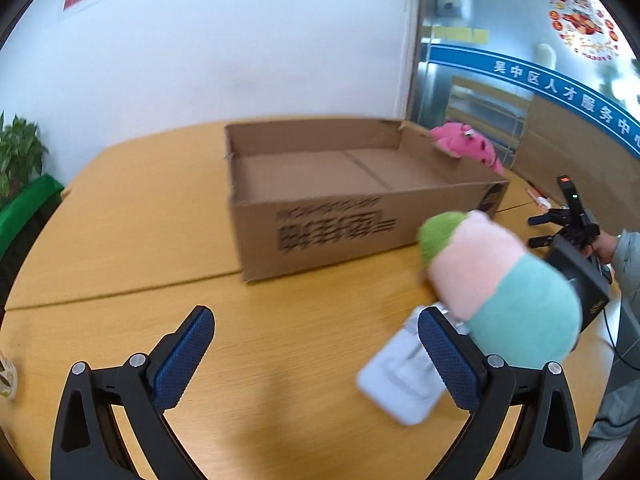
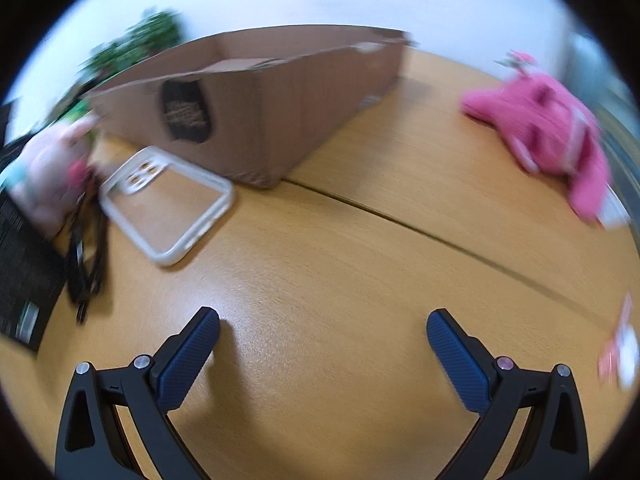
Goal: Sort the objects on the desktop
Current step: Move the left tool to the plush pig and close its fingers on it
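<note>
In the left wrist view, the left gripper [image 1: 316,334] is held wide apart over the wooden table [image 1: 140,240], with nothing in it. A cardboard box [image 1: 340,196] is seen ahead. A soft toy [image 1: 500,280] in green, pink and teal is seen at the right, just above a clear phone case [image 1: 400,376]. A pink plush [image 1: 466,146] is seen behind the box's far right corner.

In the right wrist view, the right gripper [image 2: 323,330] is also spread wide and nothing is held. The phone case [image 2: 168,200] is laid flat just beside the box [image 2: 260,100]. The pink plush [image 2: 548,128] is seen far right on the table [image 2: 360,264], well apart from the box.
</note>
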`<move>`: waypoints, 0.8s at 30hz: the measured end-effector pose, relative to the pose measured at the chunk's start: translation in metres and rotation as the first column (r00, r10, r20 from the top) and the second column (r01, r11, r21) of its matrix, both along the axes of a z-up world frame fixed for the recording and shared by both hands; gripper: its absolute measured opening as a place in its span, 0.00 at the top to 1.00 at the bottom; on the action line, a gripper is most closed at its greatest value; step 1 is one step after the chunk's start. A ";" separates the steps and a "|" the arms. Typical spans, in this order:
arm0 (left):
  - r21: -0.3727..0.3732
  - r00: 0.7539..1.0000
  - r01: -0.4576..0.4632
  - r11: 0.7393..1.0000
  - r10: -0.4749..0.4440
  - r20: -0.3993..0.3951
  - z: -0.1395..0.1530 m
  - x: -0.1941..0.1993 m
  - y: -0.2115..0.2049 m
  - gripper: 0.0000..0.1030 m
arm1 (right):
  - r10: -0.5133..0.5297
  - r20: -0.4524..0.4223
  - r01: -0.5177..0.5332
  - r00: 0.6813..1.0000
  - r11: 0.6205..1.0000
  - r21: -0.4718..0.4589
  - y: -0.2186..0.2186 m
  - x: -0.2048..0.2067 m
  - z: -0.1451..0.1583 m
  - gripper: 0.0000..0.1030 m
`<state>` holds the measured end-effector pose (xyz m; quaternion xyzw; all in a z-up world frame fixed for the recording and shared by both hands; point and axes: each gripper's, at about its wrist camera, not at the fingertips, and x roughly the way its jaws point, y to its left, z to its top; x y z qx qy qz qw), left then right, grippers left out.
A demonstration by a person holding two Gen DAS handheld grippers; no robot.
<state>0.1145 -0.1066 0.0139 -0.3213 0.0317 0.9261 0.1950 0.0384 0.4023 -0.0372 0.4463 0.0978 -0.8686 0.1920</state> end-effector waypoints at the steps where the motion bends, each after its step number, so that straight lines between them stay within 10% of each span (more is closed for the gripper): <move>1: 0.001 1.000 -0.001 1.000 0.001 -0.007 0.003 0.005 0.009 0.00 | -0.033 0.008 0.033 0.999 0.999 0.005 0.002 0.003 0.000 0.00; 5: 0.125 0.999 0.047 0.991 -0.045 -0.015 0.012 0.021 0.038 0.00 | -0.187 0.044 0.187 0.981 0.982 0.007 -0.009 0.019 0.003 0.01; 10: 0.288 0.990 0.117 0.950 -0.134 0.040 0.023 0.014 0.061 0.00 | -0.225 -0.136 0.209 0.965 0.970 -0.125 -0.036 0.090 0.065 0.01; 16: 0.308 0.973 0.203 0.930 -0.227 0.044 0.026 0.005 0.097 0.00 | -0.070 -0.188 -0.028 0.980 0.879 -0.475 -0.084 0.169 0.146 0.01; 24: 0.268 0.963 0.173 0.948 -0.220 0.156 0.003 -0.007 0.123 0.00 | 0.015 -0.116 -0.048 0.993 0.957 -0.286 -0.169 0.171 0.120 0.01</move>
